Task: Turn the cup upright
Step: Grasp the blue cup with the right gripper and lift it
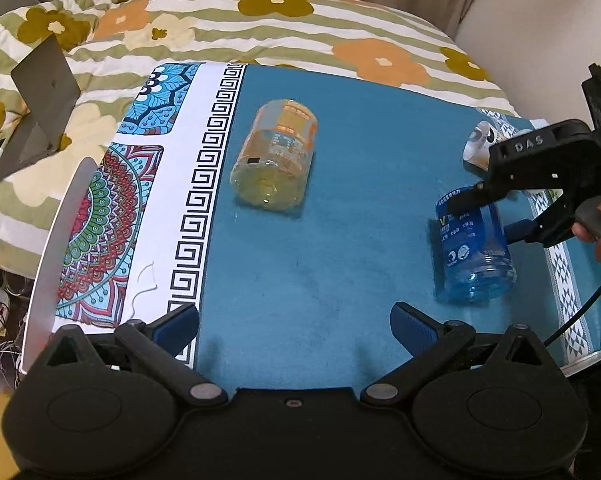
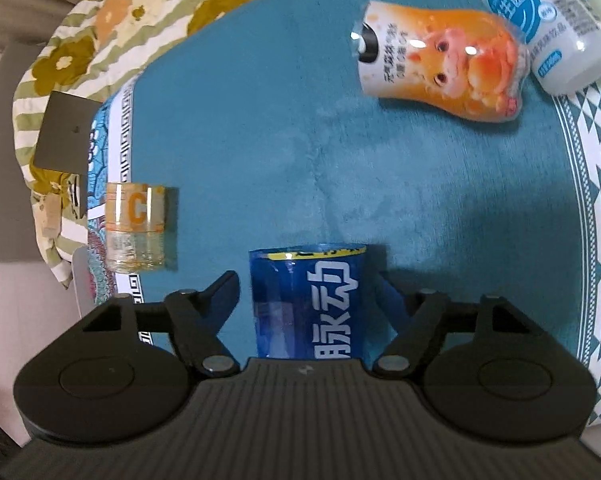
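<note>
A blue transparent cup (image 1: 475, 246) stands mouth-down on the teal cloth at the right; it also shows in the right wrist view (image 2: 308, 300). My right gripper (image 2: 309, 292) is open with its fingers on either side of the blue cup, a small gap on each side; in the left wrist view the right gripper (image 1: 496, 210) straddles the cup's upper part. A yellow-orange transparent cup (image 1: 274, 156) stands mouth-down in the middle of the cloth; it also shows in the right wrist view (image 2: 135, 226). My left gripper (image 1: 294, 326) is open and empty, low near the front edge.
An orange bottle (image 2: 444, 66) and a white bottle with a blue label (image 2: 548, 24) lie at the far right of the cloth. A grey stand (image 1: 40, 108) sits on the floral quilt (image 1: 260, 28) at the left. The table's metal rim (image 1: 56, 240) runs along the left.
</note>
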